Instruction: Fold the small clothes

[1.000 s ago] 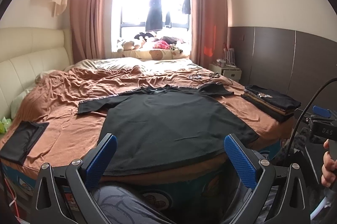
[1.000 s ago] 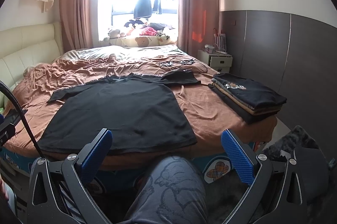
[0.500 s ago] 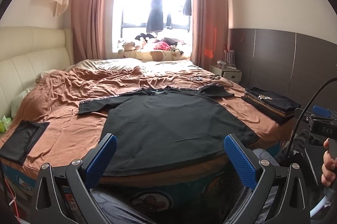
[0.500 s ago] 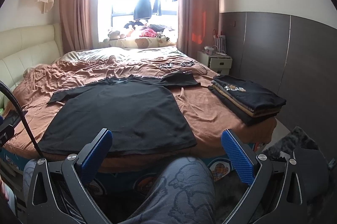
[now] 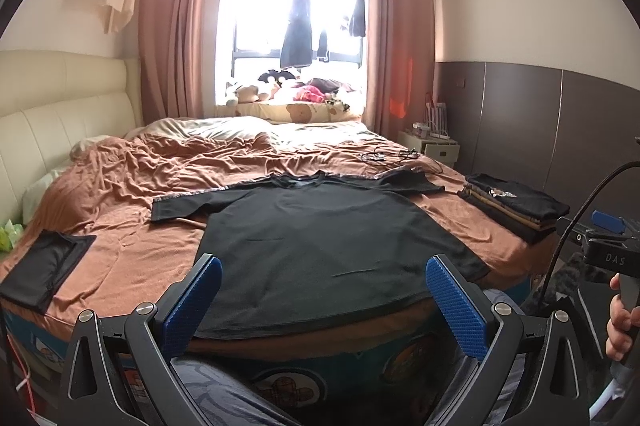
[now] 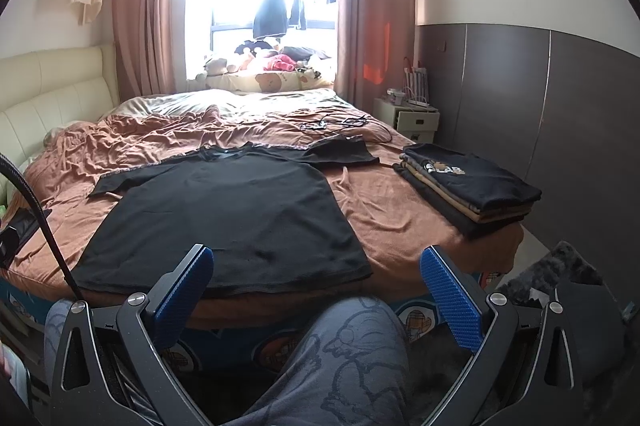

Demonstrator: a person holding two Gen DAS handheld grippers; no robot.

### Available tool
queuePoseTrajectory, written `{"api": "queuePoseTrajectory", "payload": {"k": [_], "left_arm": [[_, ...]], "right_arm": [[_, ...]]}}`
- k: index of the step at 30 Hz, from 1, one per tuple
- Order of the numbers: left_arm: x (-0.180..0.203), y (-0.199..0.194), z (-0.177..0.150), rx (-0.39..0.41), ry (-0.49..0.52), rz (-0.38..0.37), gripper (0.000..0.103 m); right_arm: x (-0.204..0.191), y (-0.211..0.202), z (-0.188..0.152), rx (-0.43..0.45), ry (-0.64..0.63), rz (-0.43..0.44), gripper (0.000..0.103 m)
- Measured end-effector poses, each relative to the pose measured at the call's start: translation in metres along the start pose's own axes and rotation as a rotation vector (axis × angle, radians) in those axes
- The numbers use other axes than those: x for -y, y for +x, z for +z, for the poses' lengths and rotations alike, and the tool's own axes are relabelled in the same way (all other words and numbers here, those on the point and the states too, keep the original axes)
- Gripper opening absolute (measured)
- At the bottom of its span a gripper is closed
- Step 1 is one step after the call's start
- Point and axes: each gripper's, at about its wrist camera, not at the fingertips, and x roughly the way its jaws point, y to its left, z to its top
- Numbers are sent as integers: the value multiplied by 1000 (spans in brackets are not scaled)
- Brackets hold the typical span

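Shirt [image 5: 320,246]: lying flat on the bed [image 5: 132,246].
Left gripper [image 5: 324,302]: fingers wide apart, empty.
Right gripper [image 6: 316,294]: fingers wide apart, empty.

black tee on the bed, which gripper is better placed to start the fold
Roughly even, slight edge left: the left gripper faces the black tee squarely; the right gripper sits nearer its right hem corner. Both open.

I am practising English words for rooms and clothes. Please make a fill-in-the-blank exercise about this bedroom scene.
1. The black T-shirt lies spread ___ on the bed.
2. The stack of folded clothes lies to the ___ of the T-shirt.
3. Both pairs of tongs, left tongs and right tongs, are ___ and hold nothing.

Missing words: flat; right; open
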Motion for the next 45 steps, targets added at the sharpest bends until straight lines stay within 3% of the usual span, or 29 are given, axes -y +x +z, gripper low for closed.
{"api": "queuePoseTrajectory", "payload": {"k": [16,30,45], "left_arm": [[-2,2,1,-7,-15,8,103],[-10,10,20,0,-35,15,103],[-36,24,52,-13,-44,122,103]], "right_arm": [[1,-1,-1,4,-12,-1,103],[5,15,24,-3,-29,69,103],[9,52,41,-7,-27,112,103]]}}
